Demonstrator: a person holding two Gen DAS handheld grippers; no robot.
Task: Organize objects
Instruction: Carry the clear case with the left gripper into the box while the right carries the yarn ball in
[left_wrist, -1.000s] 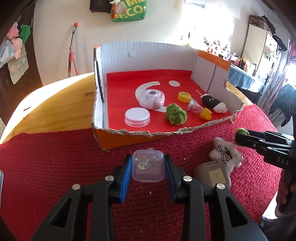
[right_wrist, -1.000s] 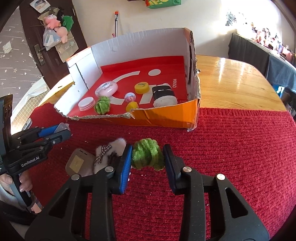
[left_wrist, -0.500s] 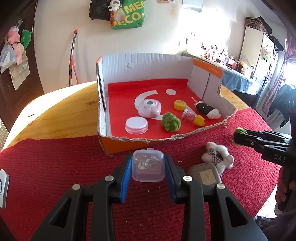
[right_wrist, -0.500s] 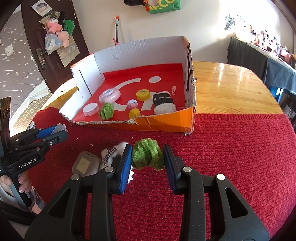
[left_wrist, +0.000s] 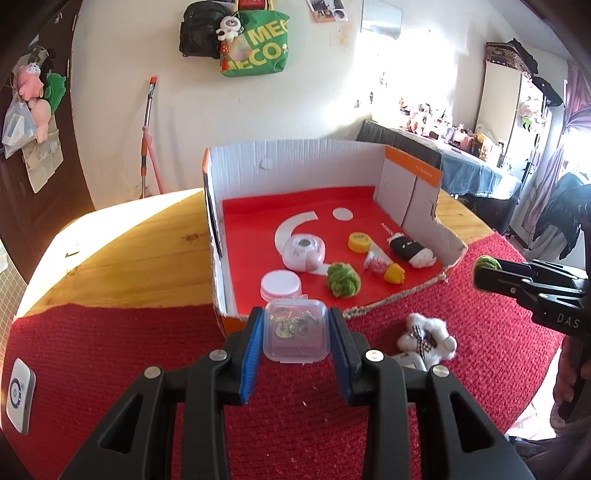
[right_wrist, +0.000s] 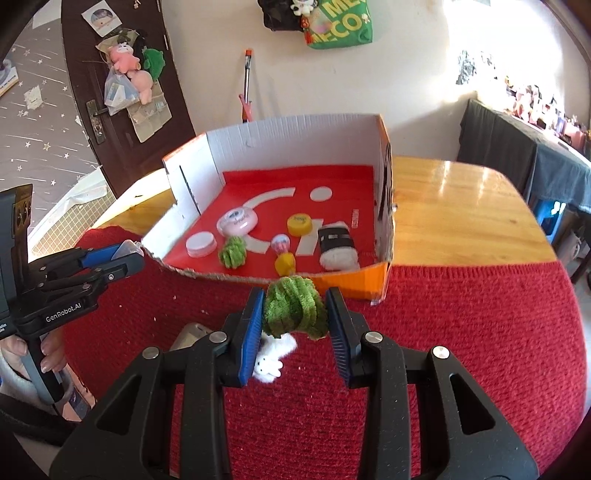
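Note:
My left gripper (left_wrist: 296, 332) is shut on a small clear plastic box (left_wrist: 296, 334) with metal bits inside, held above the red cloth just before the cardboard box's torn front edge (left_wrist: 391, 301). My right gripper (right_wrist: 295, 317) is shut on a green fuzzy ball (right_wrist: 295, 312), held above the cloth near the box's front wall (right_wrist: 351, 282). The open box has a red floor and holds a pink round case (left_wrist: 304, 253), a white lid (left_wrist: 280, 287), another green ball (left_wrist: 343, 280), a yellow cap (left_wrist: 359, 242) and a black-and-white plush (left_wrist: 412, 252).
A white plush with a plaid bow (left_wrist: 426, 338) and a grey device (right_wrist: 188, 334) lie on the red knitted cloth (right_wrist: 461, 332) before the box. A white gadget (left_wrist: 19, 395) lies at the cloth's left edge. Bare wooden tabletop (right_wrist: 454, 214) flanks the box.
Both grippers have risen and moved toward the box with their loads; the box now sits farther below and closer to the fingertips. Both grips are unchanged.

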